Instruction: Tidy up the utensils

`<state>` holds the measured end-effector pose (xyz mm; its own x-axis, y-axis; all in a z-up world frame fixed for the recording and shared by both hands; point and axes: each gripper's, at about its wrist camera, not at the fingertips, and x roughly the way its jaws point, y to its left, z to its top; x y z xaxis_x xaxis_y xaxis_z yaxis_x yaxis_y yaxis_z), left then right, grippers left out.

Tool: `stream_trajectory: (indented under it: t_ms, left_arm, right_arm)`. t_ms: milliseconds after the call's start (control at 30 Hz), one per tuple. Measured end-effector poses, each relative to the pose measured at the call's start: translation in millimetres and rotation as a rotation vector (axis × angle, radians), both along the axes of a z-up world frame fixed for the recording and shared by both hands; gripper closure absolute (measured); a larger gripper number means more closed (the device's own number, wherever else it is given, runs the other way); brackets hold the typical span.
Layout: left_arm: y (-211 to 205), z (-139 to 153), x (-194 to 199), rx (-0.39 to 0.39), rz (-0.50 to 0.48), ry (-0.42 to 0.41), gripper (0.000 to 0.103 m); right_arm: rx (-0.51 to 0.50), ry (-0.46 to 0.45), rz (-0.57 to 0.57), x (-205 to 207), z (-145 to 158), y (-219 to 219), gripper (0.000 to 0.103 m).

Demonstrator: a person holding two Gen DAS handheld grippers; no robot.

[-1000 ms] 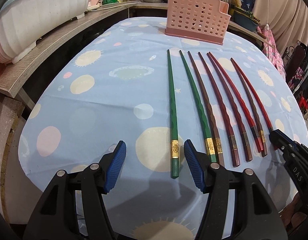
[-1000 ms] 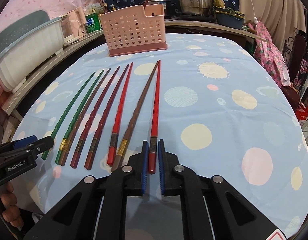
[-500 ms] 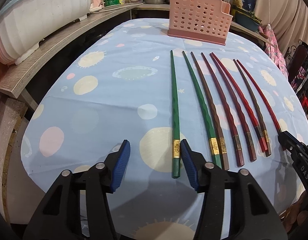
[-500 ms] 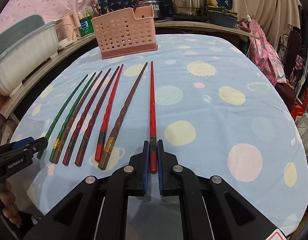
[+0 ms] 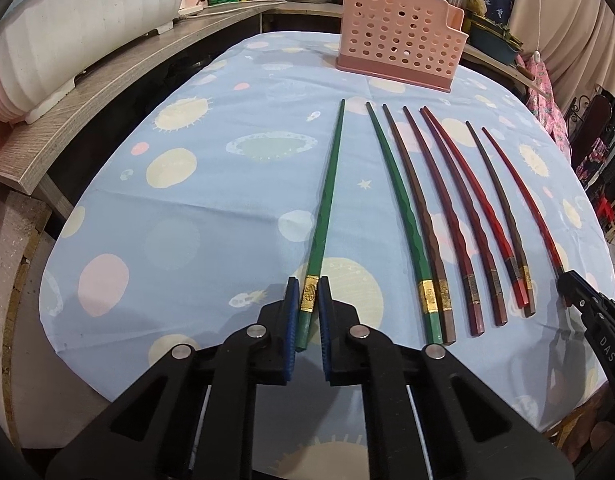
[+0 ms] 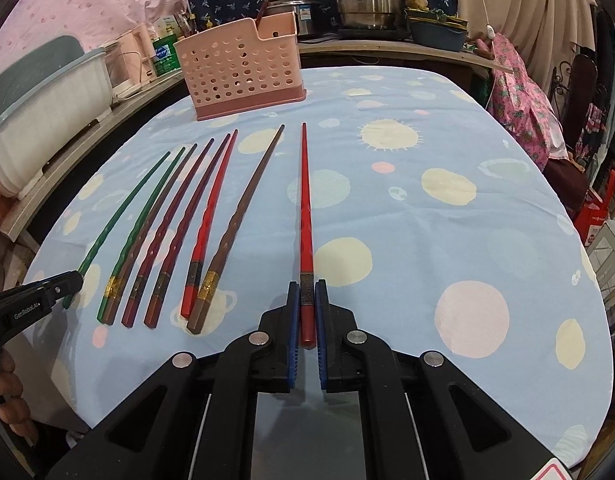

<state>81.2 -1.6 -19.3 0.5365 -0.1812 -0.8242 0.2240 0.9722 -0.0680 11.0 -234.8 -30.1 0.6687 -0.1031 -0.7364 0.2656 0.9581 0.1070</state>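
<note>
Chopsticks lie fanned on the desk (image 5: 155, 216) toward the basket (image 5: 399, 52); each claw grips an outermost one by its thick end: left claw (image 5: 307, 304) just clenched on green (image 5: 327, 208), right claw (image 6: 307, 308) on red (image 6: 305, 208).

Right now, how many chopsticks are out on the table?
8: a green chopstick in the left gripper, a red chopstick in the right gripper, six between them. The pink basket may hide more.

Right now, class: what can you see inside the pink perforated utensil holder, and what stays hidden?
In the right wrist view, one dark handle sticks out of the pink utensil holder. Through its holes nothing else clearly shows. Its floor and that handle's lower end are covered by the walls.
</note>
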Motion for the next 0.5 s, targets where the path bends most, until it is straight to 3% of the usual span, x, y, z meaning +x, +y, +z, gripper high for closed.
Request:
stream_trajectory:
  t_ms: [233,500]
  left_arm:
    - [9.6,12.7,0.7,-0.019,0.021,-0.002,0.094]
    - [18.2,47.9,2.5,-0.062,0.037,-0.056,0.095]
  right_arm:
    - [0.001,-0.047,-0.025,-7.1,21.5,-12.2,0.096]
    - [0.004,-0.144,-0.047,-10.6,62.7,-25.8,0.096]
